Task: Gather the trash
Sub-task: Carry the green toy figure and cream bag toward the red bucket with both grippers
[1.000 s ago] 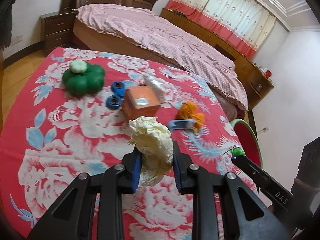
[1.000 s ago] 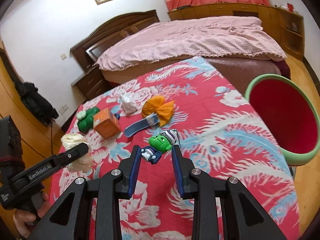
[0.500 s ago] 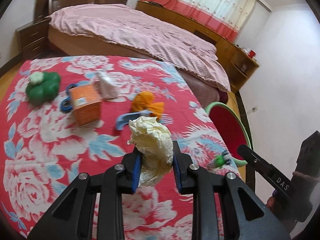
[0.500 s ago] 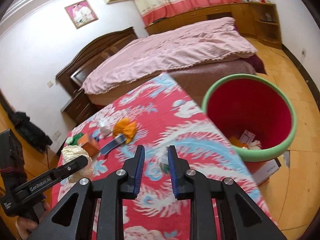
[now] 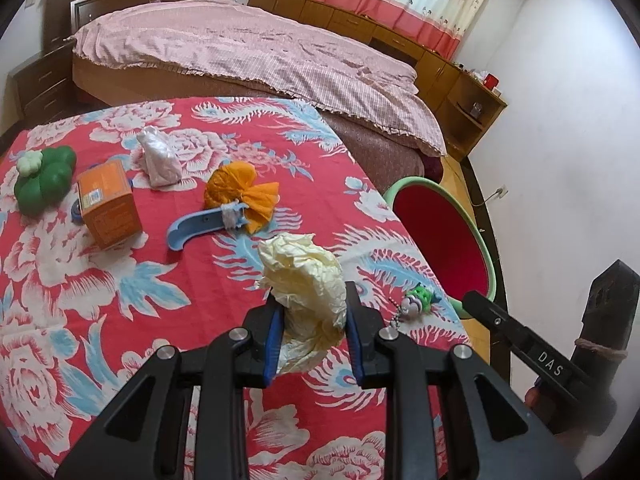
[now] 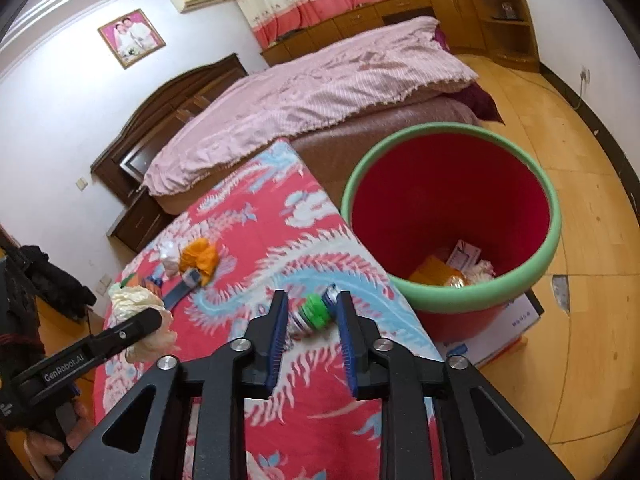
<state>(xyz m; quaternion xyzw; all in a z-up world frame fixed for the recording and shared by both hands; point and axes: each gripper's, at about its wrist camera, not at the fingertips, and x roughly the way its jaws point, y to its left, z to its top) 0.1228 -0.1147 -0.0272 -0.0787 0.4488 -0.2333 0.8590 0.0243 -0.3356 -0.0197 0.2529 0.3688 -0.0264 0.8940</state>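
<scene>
- While the red floral bench (image 5: 120, 320) carries the clutter, the left gripper (image 5: 314, 334) is clenched on a crumpled pale yellow paper wad (image 5: 308, 292).
- The right gripper (image 6: 310, 326) has its jaws opening around a small green toy (image 6: 314, 310); whether the pads touch it is unclear.
- The red bin (image 6: 448, 300) stands just beside the bench's edge.

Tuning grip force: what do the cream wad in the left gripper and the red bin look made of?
Cream wad: probably thin paper or tissue, matte, with sharp crumples and soft folds; it dents between the left gripper's pads. Red bin: seemingly moulded plastic, smooth with a slight sheen, one-piece wall and a pale green rim.
</scene>
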